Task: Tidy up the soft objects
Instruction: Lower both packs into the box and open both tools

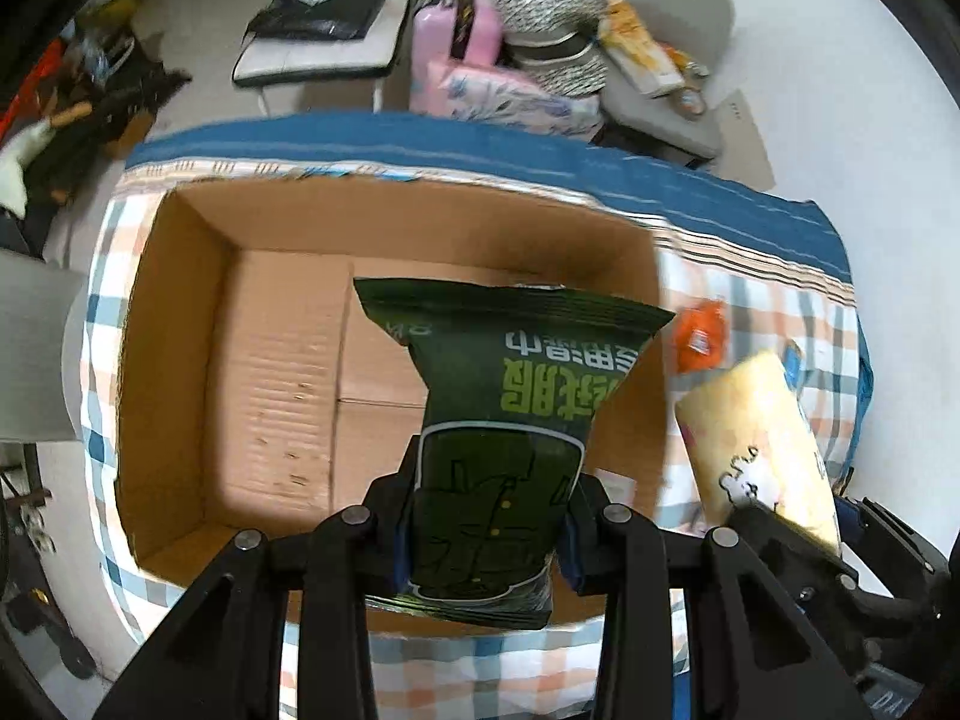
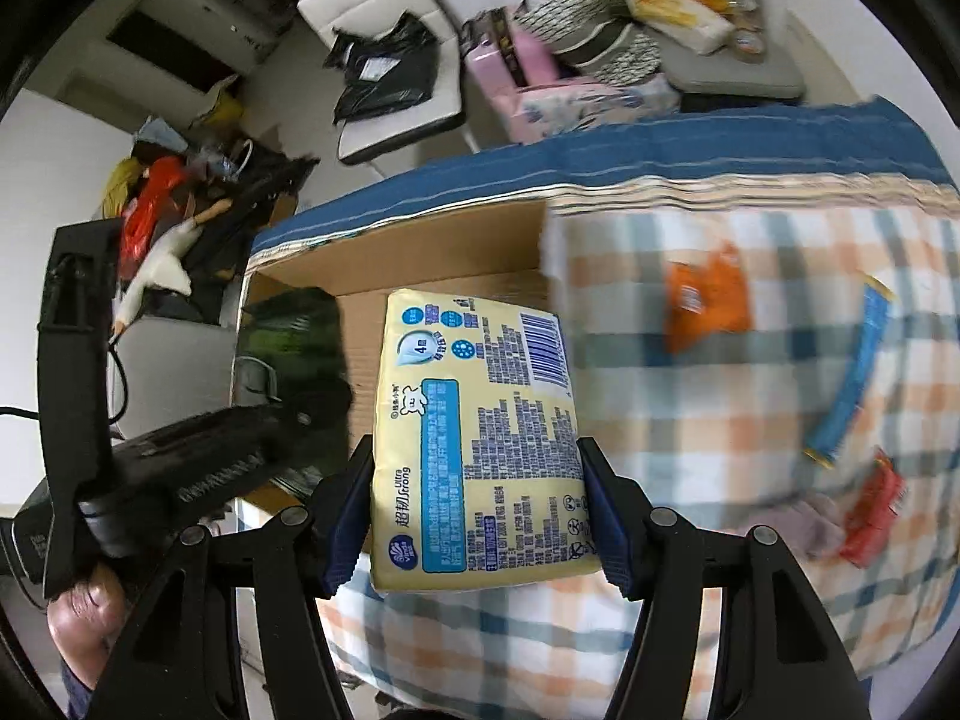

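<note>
Left wrist, gripper [image 1: 489, 531] squeezing green packet [image 1: 510, 420], box [image 1: 180, 312] seemingly below

One box [image 1: 180, 312], five packets (orange packet [image 2: 708, 300] blurred).

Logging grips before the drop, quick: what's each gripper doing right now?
Left gripper: shut on the dark green packet, above the cardboard box.
Right gripper: shut on the yellow tissue pack.

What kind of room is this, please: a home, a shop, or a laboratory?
Most likely a lived-in room at home, perhaps a bedroom. A checked cloth covers the work surface that bears the cardboard box; behind it a grey chair is piled with clothes and packets, and a pink suitcase stands on the floor.
</note>
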`<state>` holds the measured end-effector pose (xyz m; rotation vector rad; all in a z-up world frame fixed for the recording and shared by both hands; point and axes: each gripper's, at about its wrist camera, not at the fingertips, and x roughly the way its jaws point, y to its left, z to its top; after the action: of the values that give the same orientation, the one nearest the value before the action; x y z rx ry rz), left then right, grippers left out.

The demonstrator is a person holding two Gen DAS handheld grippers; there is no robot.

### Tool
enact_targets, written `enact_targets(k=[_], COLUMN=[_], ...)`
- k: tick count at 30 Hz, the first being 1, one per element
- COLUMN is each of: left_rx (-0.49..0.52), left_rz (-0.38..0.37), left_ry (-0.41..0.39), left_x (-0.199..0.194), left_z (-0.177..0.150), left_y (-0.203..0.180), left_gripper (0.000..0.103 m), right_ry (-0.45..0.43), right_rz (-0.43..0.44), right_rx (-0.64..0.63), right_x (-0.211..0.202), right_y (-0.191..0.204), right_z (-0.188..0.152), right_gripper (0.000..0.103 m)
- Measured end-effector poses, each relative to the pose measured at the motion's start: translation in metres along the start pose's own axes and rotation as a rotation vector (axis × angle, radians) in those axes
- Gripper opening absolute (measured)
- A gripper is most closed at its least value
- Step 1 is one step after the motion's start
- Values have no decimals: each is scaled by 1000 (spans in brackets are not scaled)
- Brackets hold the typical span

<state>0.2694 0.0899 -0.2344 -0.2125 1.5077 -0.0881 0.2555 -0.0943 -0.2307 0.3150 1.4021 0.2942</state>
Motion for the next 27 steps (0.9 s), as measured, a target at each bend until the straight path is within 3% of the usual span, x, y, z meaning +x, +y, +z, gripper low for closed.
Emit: enact_targets(k=[4,13,22,27], left_rx=[-11,-4,32,61], left_rz=[-22,-61,-72,-35], left_ry=[62,160,210,211], left_x=[25,78,105,104], left_z=[26,67,78,79], left_y=[27,48,42,40], left_gripper=[33,33,35,39], right_ry=[14,48,6,-2], right_rz=[-64,-216,-340,-346], right_rx=[-2,0,-45,-44], right_x=[35,114,141,140], right_y=[37,47,45,46], right_z=[19,53,61,62], right_gripper=[66,66,68,80])
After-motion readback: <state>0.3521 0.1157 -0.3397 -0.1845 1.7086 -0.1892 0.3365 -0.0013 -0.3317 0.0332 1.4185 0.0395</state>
